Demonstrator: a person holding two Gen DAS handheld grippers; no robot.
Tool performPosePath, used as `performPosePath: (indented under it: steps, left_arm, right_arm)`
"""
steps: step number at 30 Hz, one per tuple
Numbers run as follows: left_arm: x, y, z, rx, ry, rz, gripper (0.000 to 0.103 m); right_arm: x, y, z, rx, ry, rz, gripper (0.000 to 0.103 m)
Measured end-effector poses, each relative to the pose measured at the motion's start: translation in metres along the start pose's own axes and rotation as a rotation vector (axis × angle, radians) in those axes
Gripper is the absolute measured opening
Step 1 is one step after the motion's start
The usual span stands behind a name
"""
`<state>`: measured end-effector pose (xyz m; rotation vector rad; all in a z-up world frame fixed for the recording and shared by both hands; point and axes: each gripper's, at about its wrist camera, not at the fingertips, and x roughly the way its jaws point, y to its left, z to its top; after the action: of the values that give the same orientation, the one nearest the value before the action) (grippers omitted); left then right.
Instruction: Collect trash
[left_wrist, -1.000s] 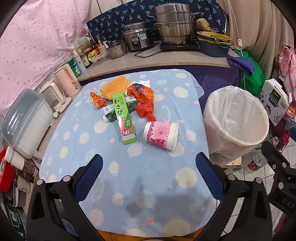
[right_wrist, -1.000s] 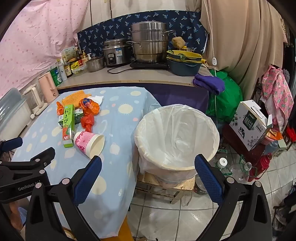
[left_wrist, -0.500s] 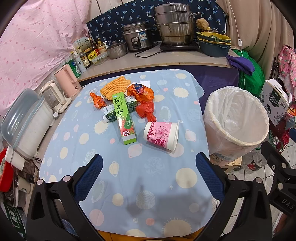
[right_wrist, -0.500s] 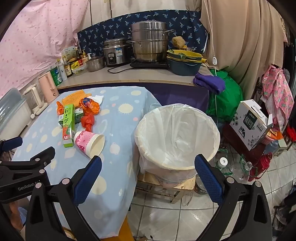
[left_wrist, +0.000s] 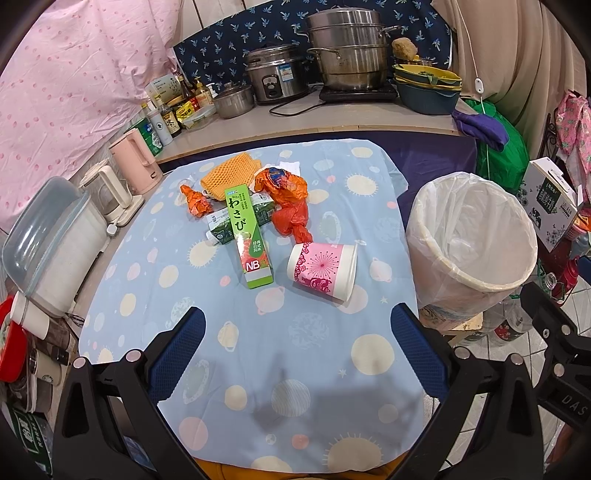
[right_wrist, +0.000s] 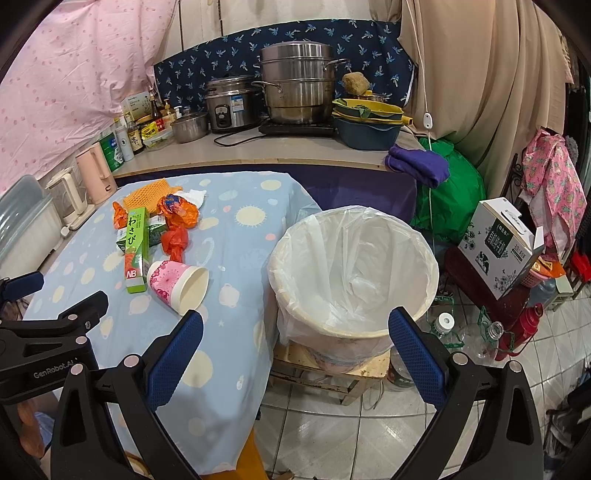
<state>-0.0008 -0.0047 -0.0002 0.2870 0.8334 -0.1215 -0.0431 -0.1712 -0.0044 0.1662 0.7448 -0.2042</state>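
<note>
Trash lies on the blue patterned tablecloth (left_wrist: 258, 350): a pink paper cup (left_wrist: 322, 268) on its side, a green wasabi box (left_wrist: 248, 236), a green carton (left_wrist: 221, 229) under it, orange wrappers (left_wrist: 290, 199), a small orange wrapper (left_wrist: 195, 201), an orange mesh pad (left_wrist: 229, 173) and a white tissue (left_wrist: 290, 166). A white-lined bin (left_wrist: 472, 240) stands right of the table. My left gripper (left_wrist: 297, 354) is open and empty, over the near tablecloth. My right gripper (right_wrist: 295, 358) is open and empty in front of the bin (right_wrist: 354, 273); the cup (right_wrist: 179, 282) lies left of it.
A pink kettle (left_wrist: 135, 162), a white kettle (left_wrist: 107, 194) and a lidded container (left_wrist: 48, 240) line the table's left edge. Pots (left_wrist: 347, 55), a rice cooker (left_wrist: 275, 74) and bottles (left_wrist: 166, 118) stand on the back counter. A carton box (right_wrist: 502, 243) and bottles (right_wrist: 447, 325) sit on the floor at right.
</note>
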Motion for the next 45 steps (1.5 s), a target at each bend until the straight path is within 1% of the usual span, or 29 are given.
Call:
performPosePath:
  steps: [45]
  left_arm:
    - [-0.0012,-0.0004,0.0000,0.002,-0.007,0.004,0.096]
  right_arm:
    - [-0.0021,-0.0024,0.0016,0.010,-0.003,0.004,0.096]
